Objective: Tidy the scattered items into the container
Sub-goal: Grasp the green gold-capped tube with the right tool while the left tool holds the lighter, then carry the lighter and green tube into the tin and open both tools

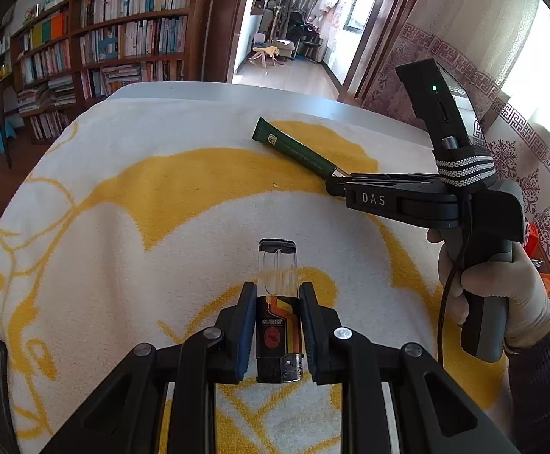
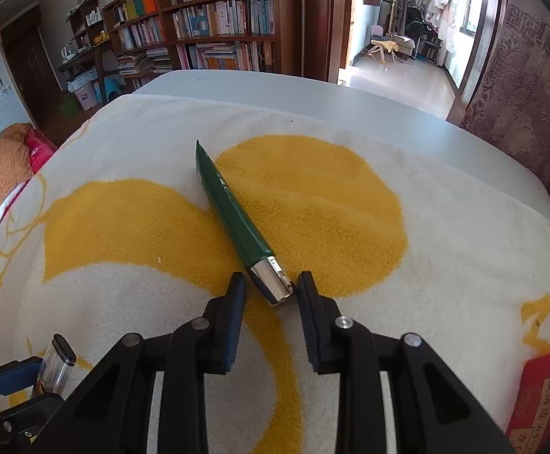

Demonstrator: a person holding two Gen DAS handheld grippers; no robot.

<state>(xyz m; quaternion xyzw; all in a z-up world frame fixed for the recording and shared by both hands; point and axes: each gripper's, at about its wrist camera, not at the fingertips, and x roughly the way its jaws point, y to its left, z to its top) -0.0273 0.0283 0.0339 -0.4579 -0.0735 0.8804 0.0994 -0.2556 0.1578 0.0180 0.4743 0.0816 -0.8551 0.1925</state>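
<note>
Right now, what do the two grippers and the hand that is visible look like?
Both grippers are black with hinged link arms, silver rivets and blue pads. The right gripper carries white "DAS" lettering, a grey handle, a black cable and a striped black-and-white strap on its upright black module with a green light. The hand wears a pale glove and a dark purple sleeve.

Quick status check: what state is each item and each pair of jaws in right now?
Lighter: clamped in the left gripper, clear tank pointing away from the camera.
Green tube: lying flat on the yellow-and-white towel, silver cap end between the right jaws.
Right gripper: jaws closed in around the tube's cap; contact looks likely on one side.
</note>
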